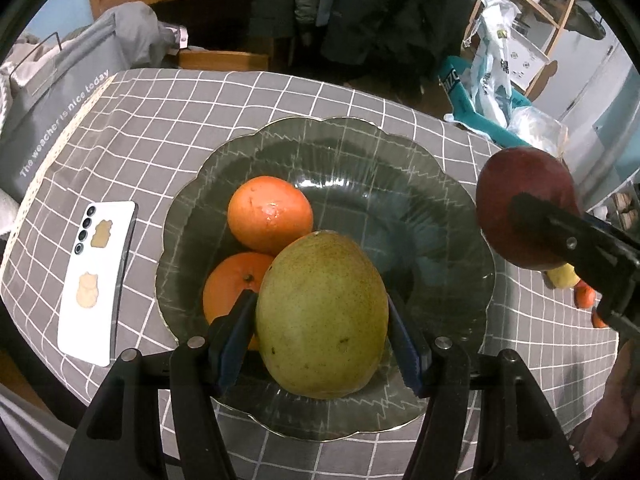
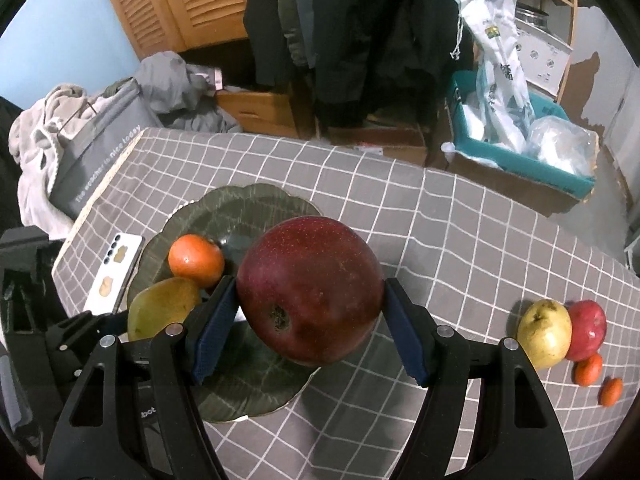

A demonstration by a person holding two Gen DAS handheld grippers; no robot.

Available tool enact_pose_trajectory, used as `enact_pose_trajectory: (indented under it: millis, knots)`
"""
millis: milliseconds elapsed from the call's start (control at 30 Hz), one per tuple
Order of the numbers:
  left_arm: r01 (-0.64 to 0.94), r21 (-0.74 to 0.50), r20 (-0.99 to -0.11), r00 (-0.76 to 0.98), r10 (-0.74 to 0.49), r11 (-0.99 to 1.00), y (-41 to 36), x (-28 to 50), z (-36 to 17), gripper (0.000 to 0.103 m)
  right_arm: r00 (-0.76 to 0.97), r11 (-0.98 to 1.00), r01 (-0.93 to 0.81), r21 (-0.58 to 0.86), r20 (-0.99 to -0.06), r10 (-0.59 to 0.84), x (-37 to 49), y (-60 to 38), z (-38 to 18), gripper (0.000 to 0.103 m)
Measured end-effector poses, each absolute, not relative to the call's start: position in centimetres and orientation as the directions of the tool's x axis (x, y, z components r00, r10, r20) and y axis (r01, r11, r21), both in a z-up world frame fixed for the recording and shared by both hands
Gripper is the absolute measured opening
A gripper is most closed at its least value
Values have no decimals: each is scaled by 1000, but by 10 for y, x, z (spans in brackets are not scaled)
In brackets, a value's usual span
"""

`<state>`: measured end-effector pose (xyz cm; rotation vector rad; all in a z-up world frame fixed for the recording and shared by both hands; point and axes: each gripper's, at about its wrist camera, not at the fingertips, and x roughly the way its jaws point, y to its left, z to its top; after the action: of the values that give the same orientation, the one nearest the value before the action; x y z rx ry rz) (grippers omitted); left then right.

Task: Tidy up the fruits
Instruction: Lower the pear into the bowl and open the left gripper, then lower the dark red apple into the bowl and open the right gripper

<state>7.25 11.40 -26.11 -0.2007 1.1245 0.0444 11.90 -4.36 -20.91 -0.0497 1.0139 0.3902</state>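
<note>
Left wrist view: the left gripper point(image 1: 322, 332) pinches a green mango point(image 1: 322, 316), long axis upright, directly over the glass plate point(image 1: 460, 208).

Right wrist view: the right gripper point(image 2: 310, 320) pinches a red mango point(image 2: 310, 294) above the plate's right edge; the plate lies to its left.

Near-left of glass plate point(image 1: 460, 184) blocked by two oranges point(image 1: 270, 214) and held green mango point(image 1: 322, 316). Far-right plate floor bare. Phone point(image 1: 96, 280) beside plate's left rim. Fruit cluster point(image 2: 560, 336) at right table edge; open cloth point(image 2: 460, 240) between.
</note>
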Motion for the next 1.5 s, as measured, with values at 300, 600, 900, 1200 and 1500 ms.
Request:
enact_pose_trajectory:
  millis: [300, 600, 900, 1200, 1500]
  knots:
    - [-112, -141, -904, 419, -82, 984, 109, 74, -261, 65, 460, 932, -332, 145, -838, 294, 120, -45, -212, 73]
    - [-125, -167, -883, 461, -92, 978, 116, 72, -248, 77, 445, 932, -324, 164, -843, 303, 124, -47, -215, 73]
    - [-216, -174, -876, 479, -51, 961, 141, 70, -244, 77, 412, 925, -339, 173, -856, 311, 128, -38, -228, 73]
    - [-227, -161, -877, 480, -34, 961, 144, 70, -243, 77, 378, 915, -369, 162, -873, 307, 135, -22, -241, 73]
    - [-237, -167, -878, 478, -35, 957, 149, 70, -243, 77, 393, 915, -364, 174, -862, 321, 137, -21, -238, 79]
